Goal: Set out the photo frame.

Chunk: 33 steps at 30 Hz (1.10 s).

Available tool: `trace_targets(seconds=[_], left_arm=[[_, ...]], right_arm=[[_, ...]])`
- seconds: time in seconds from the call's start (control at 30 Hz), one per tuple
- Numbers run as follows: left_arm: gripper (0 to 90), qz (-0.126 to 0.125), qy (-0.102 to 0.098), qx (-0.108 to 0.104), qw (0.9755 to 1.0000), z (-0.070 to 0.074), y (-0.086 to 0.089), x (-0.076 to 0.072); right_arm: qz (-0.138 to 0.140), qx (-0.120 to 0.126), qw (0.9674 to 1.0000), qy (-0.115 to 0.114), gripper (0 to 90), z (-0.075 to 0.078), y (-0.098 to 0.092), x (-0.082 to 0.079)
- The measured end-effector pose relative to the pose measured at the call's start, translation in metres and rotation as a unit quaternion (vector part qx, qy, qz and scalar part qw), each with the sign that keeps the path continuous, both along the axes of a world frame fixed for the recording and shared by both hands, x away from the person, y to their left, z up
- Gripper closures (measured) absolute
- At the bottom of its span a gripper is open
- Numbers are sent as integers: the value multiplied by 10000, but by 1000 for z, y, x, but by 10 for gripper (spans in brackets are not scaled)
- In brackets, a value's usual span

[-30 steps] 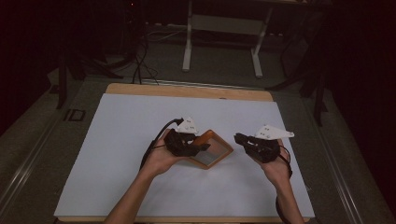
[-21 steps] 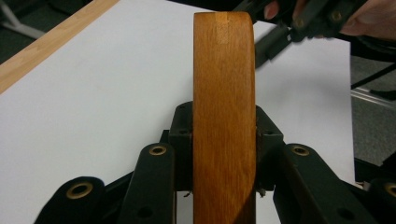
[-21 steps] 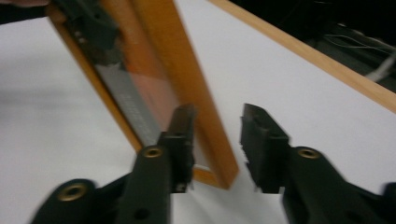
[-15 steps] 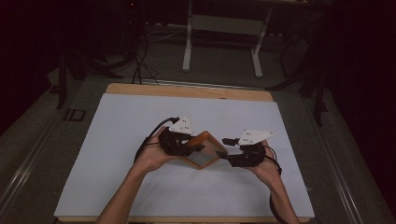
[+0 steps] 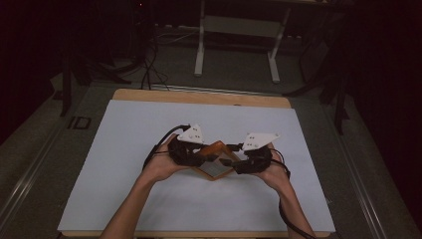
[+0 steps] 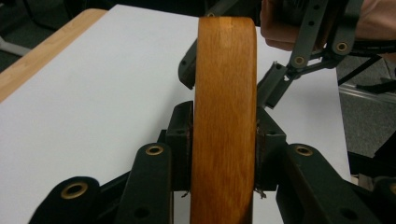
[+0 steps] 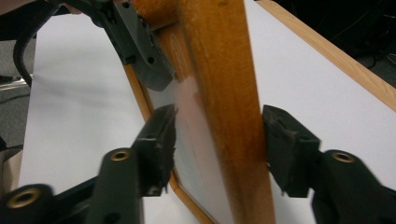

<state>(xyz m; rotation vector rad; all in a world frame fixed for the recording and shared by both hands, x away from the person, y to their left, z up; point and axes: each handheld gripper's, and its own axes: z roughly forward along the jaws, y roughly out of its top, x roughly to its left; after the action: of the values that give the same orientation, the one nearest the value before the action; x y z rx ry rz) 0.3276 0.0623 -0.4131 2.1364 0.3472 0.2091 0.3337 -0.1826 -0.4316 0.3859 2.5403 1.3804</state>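
Scene: a person sits at a desk [image 5: 149, 97] whose top is covered by a white sheet [image 5: 124, 149], seen from above, with both forearms coming in from the near edge
Wooden frame: a small square wooden frame [image 5: 215, 159] with a pale panel set in it is held up on edge at the middle of the white sheet, one corner pointing toward the person
Frame contents: the pale panel [image 7: 196, 154] sits inside the orange-brown border; what it shows cannot be made out
Left gripper: the left gripper [image 5: 191, 154] is clenched on the left side of the wooden frame; in the left gripper view both pads [image 6: 184, 140] press flat against the frame's edge [image 6: 224, 130]
Right gripper: the right gripper [image 5: 239, 162] straddles the right side of the wooden frame; its jaws have just been closing in, and in the right gripper view the frame bar [image 7: 224, 116] runs between the two pads [image 7: 161, 133] with a gap on each side, so it is released, not gripping
Hands: the left hand [image 5: 161, 167] lies left of the wooden frame and the right hand [image 5: 273, 172] lies right of it, both just above the sheet
Surroundings: beyond the desk's far edge, behind the wooden frame, stands a pale metal stand [image 5: 236, 45] on a dark floor
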Motion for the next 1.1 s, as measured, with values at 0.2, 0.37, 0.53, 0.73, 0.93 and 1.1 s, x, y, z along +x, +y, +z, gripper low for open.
trace_targets(seconds=[0.2,0.37,0.53,0.73,0.93,1.1], left_arm=[[600,73,62,-144,9999,0,1,1],[514,217,270,-432,9985,0,8,3],[463,384,329,-679,9964,0,19,-1],[417,795,214,-970,9919,-3,37,-8],[353,1180,283,-1166,9857,-19,53,-6],[335,1146,453,-1131,9859,-38,50,-2]], right_arm=[[54,2,9999,-147,632,0,-6,-6],[36,-37,9997,-255,665,0,-9,-11],[-78,-1,9996,-272,669,-2,-13,-14],[-185,-33,9994,-292,677,-4,-19,-16],[-235,-12,9994,-262,678,-7,-26,-18],[-294,-20,9993,-218,678,-9,-31,-18]])
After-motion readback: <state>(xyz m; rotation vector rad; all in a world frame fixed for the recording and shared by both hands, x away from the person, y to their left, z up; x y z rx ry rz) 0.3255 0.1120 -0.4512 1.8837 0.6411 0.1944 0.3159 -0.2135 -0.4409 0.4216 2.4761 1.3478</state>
